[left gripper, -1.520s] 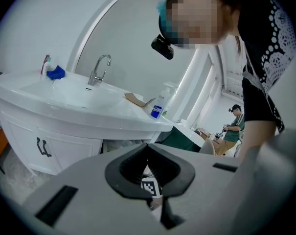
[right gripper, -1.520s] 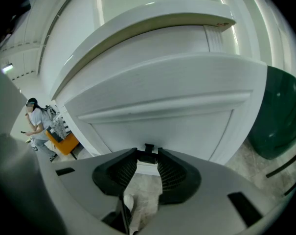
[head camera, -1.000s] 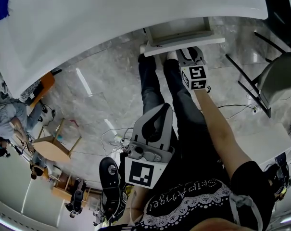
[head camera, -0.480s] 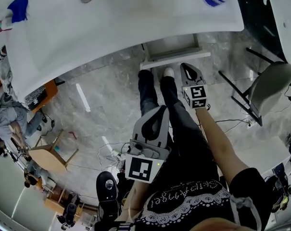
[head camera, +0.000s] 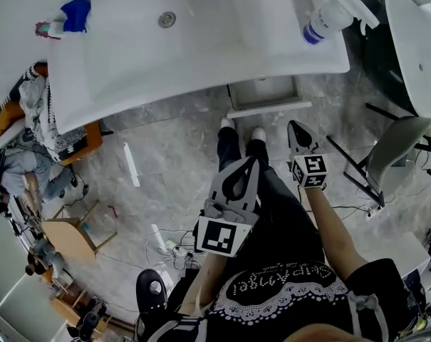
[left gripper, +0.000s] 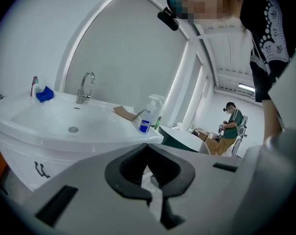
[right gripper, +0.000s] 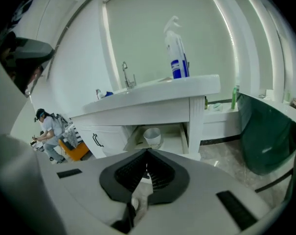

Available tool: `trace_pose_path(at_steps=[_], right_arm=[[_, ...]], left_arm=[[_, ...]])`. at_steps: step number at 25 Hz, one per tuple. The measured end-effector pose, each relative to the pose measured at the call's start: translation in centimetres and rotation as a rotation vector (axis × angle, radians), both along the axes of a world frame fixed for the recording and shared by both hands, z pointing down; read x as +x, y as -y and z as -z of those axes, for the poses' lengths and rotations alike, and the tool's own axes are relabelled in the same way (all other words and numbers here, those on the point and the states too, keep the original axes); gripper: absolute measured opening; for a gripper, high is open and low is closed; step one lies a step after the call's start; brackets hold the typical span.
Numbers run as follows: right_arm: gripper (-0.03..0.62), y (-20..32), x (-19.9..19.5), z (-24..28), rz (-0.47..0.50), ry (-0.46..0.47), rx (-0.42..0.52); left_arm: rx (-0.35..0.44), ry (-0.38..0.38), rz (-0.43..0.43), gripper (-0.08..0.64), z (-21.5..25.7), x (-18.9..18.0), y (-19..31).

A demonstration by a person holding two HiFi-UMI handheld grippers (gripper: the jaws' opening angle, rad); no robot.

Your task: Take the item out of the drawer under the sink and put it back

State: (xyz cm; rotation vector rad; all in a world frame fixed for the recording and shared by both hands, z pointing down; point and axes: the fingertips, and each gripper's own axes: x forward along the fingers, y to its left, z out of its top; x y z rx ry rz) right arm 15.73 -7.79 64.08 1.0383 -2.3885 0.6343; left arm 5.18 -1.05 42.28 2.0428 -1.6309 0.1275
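— Jaws first, head view: closed on the right gripper (head camera: 294,127), closed on the left gripper (head camera: 248,164), nothing carried in either. Shows the drawer (head camera: 268,110) pulled open under the sink (head camera: 201,70).
— Agreed. Nearer side?
— Right, clearly: just short of the drawer front, tips aimed at it. Left lower in frame, farther back. Cannot pick out the item inside the drawer from up here.
— Left gripper view?
— Tips pressed together, empty. Looks across the basin toward the faucet (left gripper: 84,87) and the spray bottle (left gripper: 147,116). Gives no sight of the drawer, so no help for the reach.
— Right gripper view?
— Shut tight as well, nothing pinched. Shows a white cup (right gripper: 151,136) upright in the open drawer, nearly dead ahead of the tips, just above them in frame, well apart. Long axis vertical, mouth up.
— Judgement for the coming move?
— Probably needs opening before going in, then a straight forward reach with the right, one jaw either side of the cup wall. Worth watching the drawer's side walls and the underside of the sink on the way.
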Motion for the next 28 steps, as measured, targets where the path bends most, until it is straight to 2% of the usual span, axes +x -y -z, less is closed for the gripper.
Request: trace_pose_path(at_steps=[3, 8, 12, 17, 22, 25, 28], right_arm=[[0.02, 0.1, 0.0, 3.2, 0.012, 0.033, 0.033], [0.02, 0.0, -0.2, 7.5, 0.011, 0.086, 0.077], [0.02, -0.2, 0.5, 10.1, 0.009, 0.104, 0.105], [0.02, 0.5, 1.0, 14.5, -0.016, 0.154, 0.165], [0.02, 0.6, 0.6, 19.2, -0.013, 0.179, 0.235], [0.021, 0.5, 0.1, 21.8, -0.023, 0.197, 0.289], [0.021, -0.2, -0.9, 24.3, -0.024, 0.217, 0.339]], left_arm=[[0.033, 0.018, -0.018, 0.003, 1.6, 0.1, 0.1], [0.077, 0.026, -0.001, 0.003, 3.8, -0.1, 0.0], [0.09, 0.05, -0.035, 0.003, 4.8, 0.4, -0.5], [0.091, 0.073, -0.03, 0.003, 6.1, -0.4, -1.2], [0.146, 0.07, -0.022, 0.003, 7.7, -1.3, -1.4], [0.207, 0.043, -0.009, 0.003, 8.9, -1.7, -1.2], [0.208, 0.035, -0.006, 0.003, 9.3, -2.8, -1.6]])
